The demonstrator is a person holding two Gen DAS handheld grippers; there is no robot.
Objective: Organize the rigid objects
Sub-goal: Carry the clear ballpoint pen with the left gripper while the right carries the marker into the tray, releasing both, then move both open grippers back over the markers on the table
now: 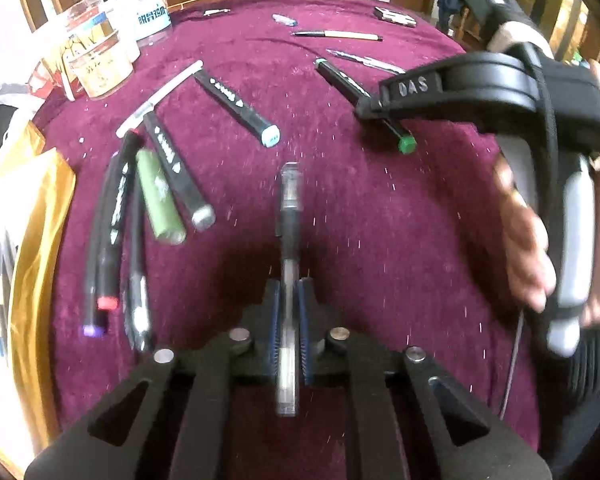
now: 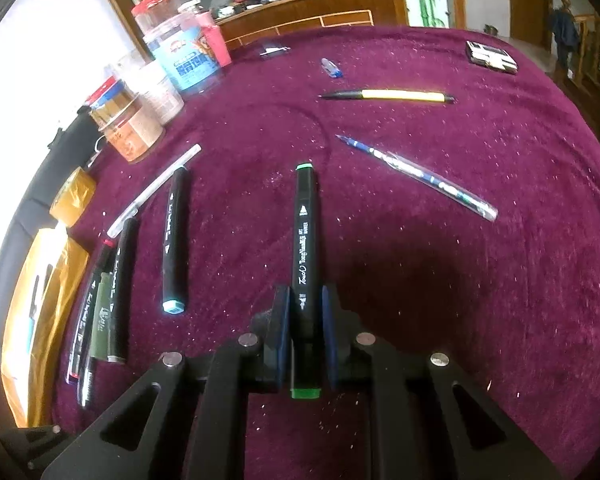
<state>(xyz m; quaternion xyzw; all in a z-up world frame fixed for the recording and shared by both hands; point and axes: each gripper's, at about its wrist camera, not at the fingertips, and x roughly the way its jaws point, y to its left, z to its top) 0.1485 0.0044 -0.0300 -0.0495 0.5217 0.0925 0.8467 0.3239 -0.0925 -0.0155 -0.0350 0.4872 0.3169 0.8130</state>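
Both grippers tilt down over the cloth (image 2: 440, 280): left gripper (image 1: 289, 300) clamps a clear pen (image 1: 289, 240), right gripper (image 2: 306, 320) grips a green-capped marker (image 2: 306, 248).

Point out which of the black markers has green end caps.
The black marker clamped between the jaws of the right gripper. Both its end caps are green; the loose marker to its left ends in pale blue.

"DAS" on the right gripper (image 1: 374, 114), "Touch" on green-capped marker (image 2: 305, 248)
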